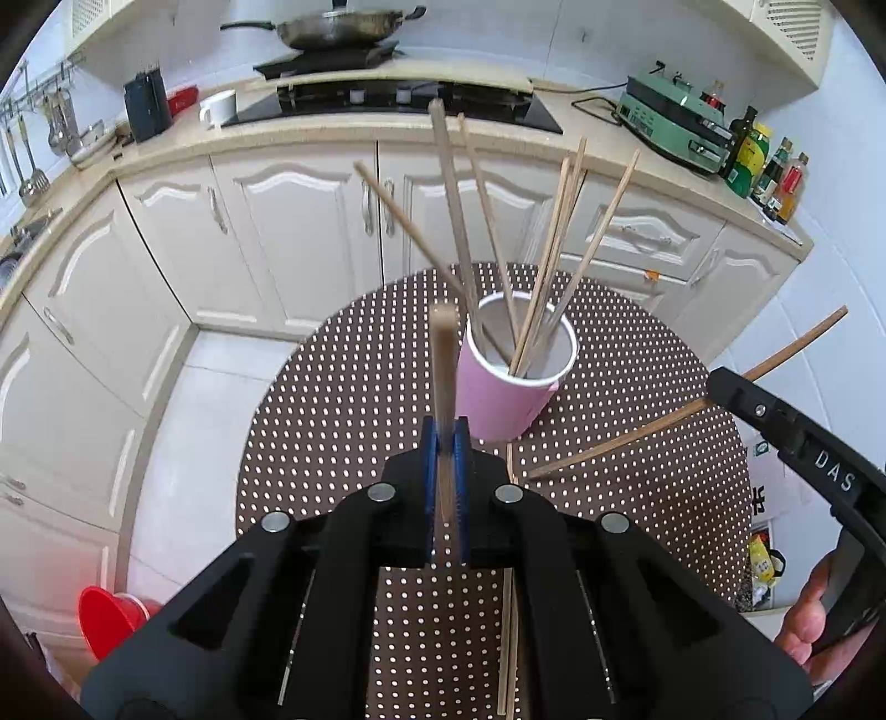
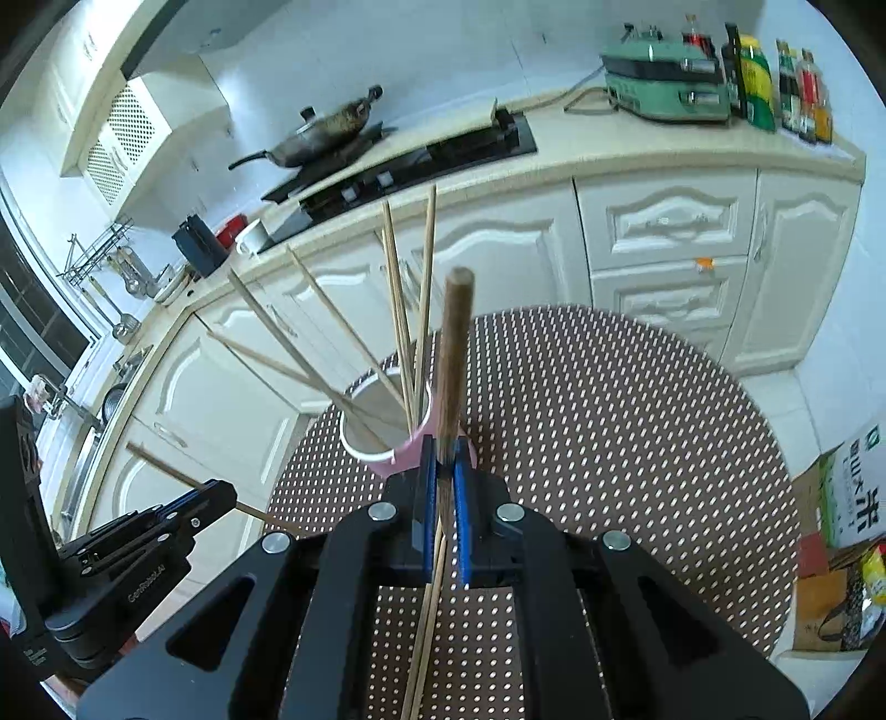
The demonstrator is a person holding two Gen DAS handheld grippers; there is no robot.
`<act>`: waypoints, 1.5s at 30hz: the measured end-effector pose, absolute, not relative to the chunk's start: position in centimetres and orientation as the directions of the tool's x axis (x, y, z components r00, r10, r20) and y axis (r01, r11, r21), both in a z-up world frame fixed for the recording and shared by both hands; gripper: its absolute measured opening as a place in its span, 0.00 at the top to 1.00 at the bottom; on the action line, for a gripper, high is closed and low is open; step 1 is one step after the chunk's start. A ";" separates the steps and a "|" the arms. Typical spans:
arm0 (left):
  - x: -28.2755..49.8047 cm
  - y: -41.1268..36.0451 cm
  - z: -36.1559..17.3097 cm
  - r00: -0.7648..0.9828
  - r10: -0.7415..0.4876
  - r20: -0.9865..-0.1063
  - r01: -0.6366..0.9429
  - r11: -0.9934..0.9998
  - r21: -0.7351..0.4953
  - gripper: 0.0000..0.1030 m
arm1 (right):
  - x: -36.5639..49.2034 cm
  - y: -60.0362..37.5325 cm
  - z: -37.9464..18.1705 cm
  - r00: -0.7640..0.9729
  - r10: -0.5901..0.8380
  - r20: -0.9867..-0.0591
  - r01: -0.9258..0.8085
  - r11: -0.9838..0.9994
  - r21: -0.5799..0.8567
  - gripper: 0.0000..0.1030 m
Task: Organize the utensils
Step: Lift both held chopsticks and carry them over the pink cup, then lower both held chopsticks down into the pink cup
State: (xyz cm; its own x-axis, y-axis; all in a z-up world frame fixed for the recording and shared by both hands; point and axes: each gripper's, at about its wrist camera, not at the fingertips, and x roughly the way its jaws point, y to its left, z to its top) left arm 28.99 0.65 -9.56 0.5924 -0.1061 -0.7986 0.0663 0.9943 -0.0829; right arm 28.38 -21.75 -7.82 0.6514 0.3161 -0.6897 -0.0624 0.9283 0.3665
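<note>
A pink paper cup (image 1: pixel 506 401) stands on the round dotted table (image 1: pixel 343 421) with several thin chopsticks fanning out of it. My left gripper (image 1: pixel 444 437) is shut on a brown chopstick (image 1: pixel 444 360) that points up just in front of the cup. At the right edge my right gripper (image 1: pixel 718 383) grips a chopstick (image 1: pixel 620 443) slanting down toward the table. In the right wrist view my right gripper (image 2: pixel 443 455) is shut on a darker chopstick (image 2: pixel 455 354) beside the cup (image 2: pixel 382 451). The left gripper (image 2: pixel 221 493) shows at the left. Loose chopsticks (image 2: pixel 426 620) lie on the table below.
Behind the table runs a counter with white cabinets (image 1: pixel 288 232), a hob with a wok (image 1: pixel 338 27), a white mug (image 1: pixel 219 108), a green appliance (image 1: pixel 673 124) and bottles (image 1: pixel 775 171). A red bowl (image 1: pixel 108 617) sits on the floor at left. A cardboard box (image 2: pixel 847 493) stands at right.
</note>
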 end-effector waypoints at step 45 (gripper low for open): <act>33.3 -1.0 0.2 0.754 -0.196 -0.627 0.117 0.979 -0.165 0.94 | 35.1 -18.9 -3.6 0.682 0.355 -0.639 -0.145 0.923 0.358 0.95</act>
State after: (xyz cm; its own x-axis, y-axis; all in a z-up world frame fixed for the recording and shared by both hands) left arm 33.28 -1.01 0.23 0.7542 -0.1963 -0.6266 0.1175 0.9792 -0.1653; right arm 35.13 -18.86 -3.59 0.6820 0.3548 -0.6394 -0.1448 0.9226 0.3576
